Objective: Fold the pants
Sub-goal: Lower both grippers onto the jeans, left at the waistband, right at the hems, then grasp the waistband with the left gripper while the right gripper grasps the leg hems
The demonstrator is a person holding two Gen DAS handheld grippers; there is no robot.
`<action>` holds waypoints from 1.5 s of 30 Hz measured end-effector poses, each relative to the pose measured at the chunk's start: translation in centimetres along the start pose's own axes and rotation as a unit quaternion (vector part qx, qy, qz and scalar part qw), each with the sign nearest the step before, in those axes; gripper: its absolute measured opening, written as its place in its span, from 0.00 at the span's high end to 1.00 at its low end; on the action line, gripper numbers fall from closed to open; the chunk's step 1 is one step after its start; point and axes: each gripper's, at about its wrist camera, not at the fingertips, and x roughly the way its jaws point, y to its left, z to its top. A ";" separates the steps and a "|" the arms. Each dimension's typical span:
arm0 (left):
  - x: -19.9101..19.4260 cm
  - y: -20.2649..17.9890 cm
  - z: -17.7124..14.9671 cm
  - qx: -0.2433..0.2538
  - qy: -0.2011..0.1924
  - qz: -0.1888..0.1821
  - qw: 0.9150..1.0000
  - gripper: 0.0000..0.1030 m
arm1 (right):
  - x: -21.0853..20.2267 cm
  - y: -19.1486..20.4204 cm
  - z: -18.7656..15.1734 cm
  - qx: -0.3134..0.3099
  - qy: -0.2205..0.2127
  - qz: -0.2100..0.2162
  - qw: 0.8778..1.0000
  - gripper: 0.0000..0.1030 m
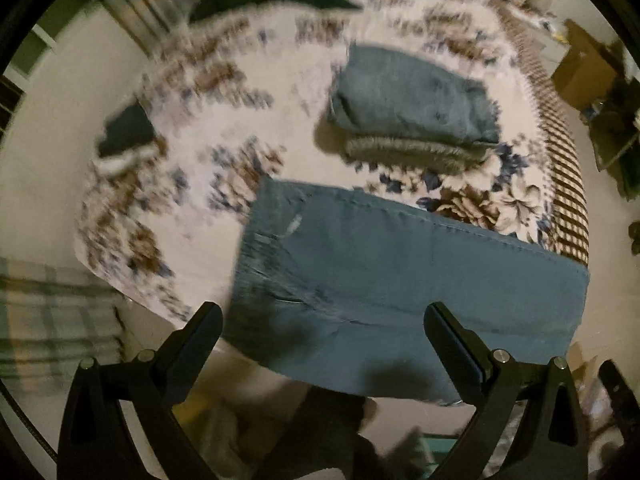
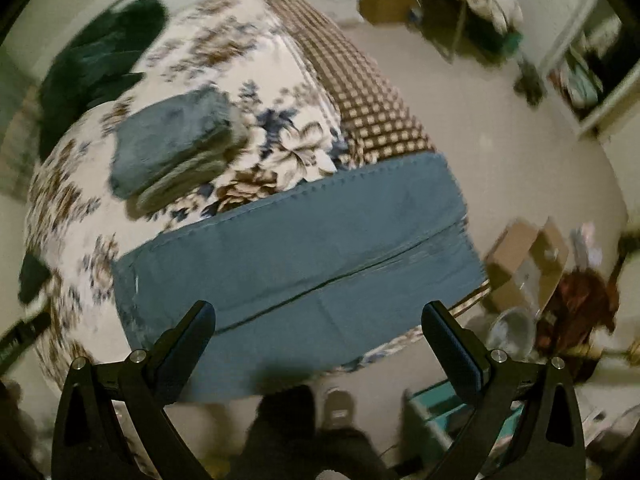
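Blue jeans (image 1: 400,280) lie flat along the near edge of a floral bedspread (image 1: 200,120), legs stacked one on the other. They also show in the right wrist view (image 2: 300,260), with the hem end at the right. My left gripper (image 1: 324,316) is open and empty, held above the waist end of the jeans. My right gripper (image 2: 318,316) is open and empty, held above the leg part of the jeans near the bed edge. Both views are blurred by motion.
A stack of folded clothes (image 1: 412,112) sits farther back on the bed; it also shows in the right wrist view (image 2: 172,144). A dark green garment (image 2: 96,64) lies at the far end. A checked blanket (image 2: 360,92) hangs on the bed's side. Cardboard boxes (image 2: 524,264) and clutter stand on the floor.
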 end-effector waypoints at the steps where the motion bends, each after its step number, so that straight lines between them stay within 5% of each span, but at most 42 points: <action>1: 2.5 -0.3 1.6 -0.012 0.023 -0.003 1.000 0.00 | 2.0 0.4 1.2 0.014 0.013 0.001 1.000 0.00; 6: 12.8 -0.6 6.9 -0.090 0.111 -0.008 0.990 0.00 | 14.0 0.8 8.2 0.106 0.074 -0.003 0.992 0.00; 13: 26.1 -1.2 11.1 -0.188 0.201 0.007 0.961 0.00 | 26.6 -2.7 13.2 0.201 0.124 -0.043 0.971 0.00; 16: 29.3 -2.3 11.5 -0.219 0.230 -0.008 0.948 0.00 | 29.9 -4.5 14.5 0.223 0.132 -0.062 0.964 0.00; 22: 32.0 -4.1 12.2 -0.236 0.244 0.007 0.941 0.00 | 36.2 -5.3 17.8 0.255 0.144 -0.071 0.954 0.00; 24: 32.0 -4.1 12.4 -0.237 0.230 0.021 0.944 0.07 | 38.1 -5.2 18.4 0.263 0.148 -0.067 0.951 0.00; 26: 31.5 -4.1 12.6 -0.230 0.211 0.035 0.950 0.40 | 39.4 -5.1 18.9 0.268 0.152 -0.062 0.949 0.04; 27: 31.2 -4.0 12.6 -0.225 0.200 0.038 0.953 0.48 | 40.1 -5.1 19.0 0.270 0.153 -0.057 0.949 0.06; 29: 30.9 -3.7 12.4 -0.219 0.183 0.036 0.958 0.75 | 41.3 -5.2 19.0 0.266 0.158 -0.063 0.949 0.29; 31: 30.0 -3.0 11.6 -0.221 0.165 0.031 0.961 0.85 | 42.1 -5.9 18.5 0.273 0.155 -0.051 0.948 0.40; 32: 29.1 -2.6 11.3 -0.225 0.153 0.022 0.962 0.89 | 42.4 -6.0 18.4 0.271 0.151 -0.048 0.949 0.54; 35: 26.8 -1.6 10.0 -0.224 0.111 -0.005 0.968 0.94 | 42.1 -6.0 17.9 0.258 0.130 -0.028 0.957 0.90; 45: 15.6 3.2 1.4 -0.228 0.012 -0.068 0.971 0.96 | 37.0 -7.8 12.1 0.212 0.077 0.039 0.974 0.95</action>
